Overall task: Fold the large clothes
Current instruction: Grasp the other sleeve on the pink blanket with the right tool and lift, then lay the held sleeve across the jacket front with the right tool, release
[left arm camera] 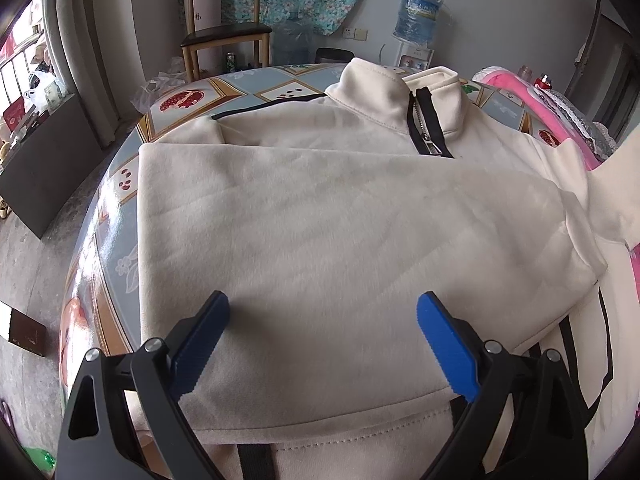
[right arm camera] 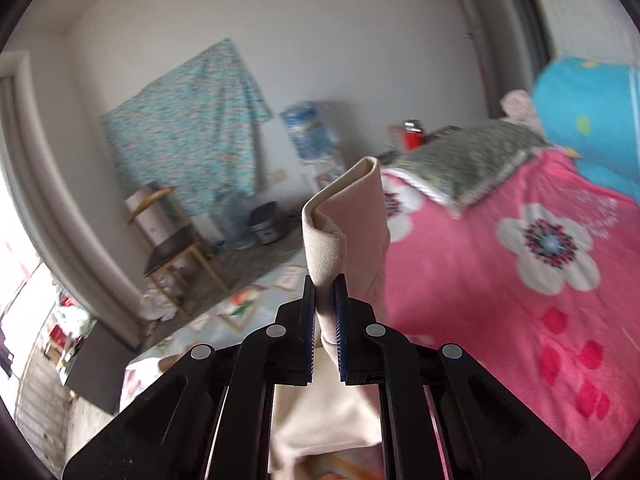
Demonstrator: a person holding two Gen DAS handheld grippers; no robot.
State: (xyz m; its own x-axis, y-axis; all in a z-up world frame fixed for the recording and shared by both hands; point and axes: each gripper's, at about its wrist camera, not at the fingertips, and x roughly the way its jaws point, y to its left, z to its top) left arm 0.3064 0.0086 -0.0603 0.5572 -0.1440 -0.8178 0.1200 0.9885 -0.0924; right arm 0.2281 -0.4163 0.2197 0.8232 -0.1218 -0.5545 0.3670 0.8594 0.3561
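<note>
Left gripper (left arm camera: 322,350): angled down over the sweatshirt (left arm camera: 320,216), fingers spread wide, gripping nothing.
Right gripper (right arm camera: 324,312): raised, fingers clamped on its ribbed cuff (right arm camera: 336,236).
Sweatshirt: flat on the desk (left arm camera: 120,184), collar at the far end.

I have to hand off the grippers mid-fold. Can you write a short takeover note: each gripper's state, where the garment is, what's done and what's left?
Left gripper: open, jaws wide over the folded sleeve panel, holding nothing.
Right gripper: shut on the ribbed cuff of the other sleeve, lifted clear of the table.
Cream sweatshirt: lies on the patterned table, collar and zip at the far side.
Done: one sleeve is folded across the body.
Left: probably lay the held sleeve across, then fold the body.
</note>
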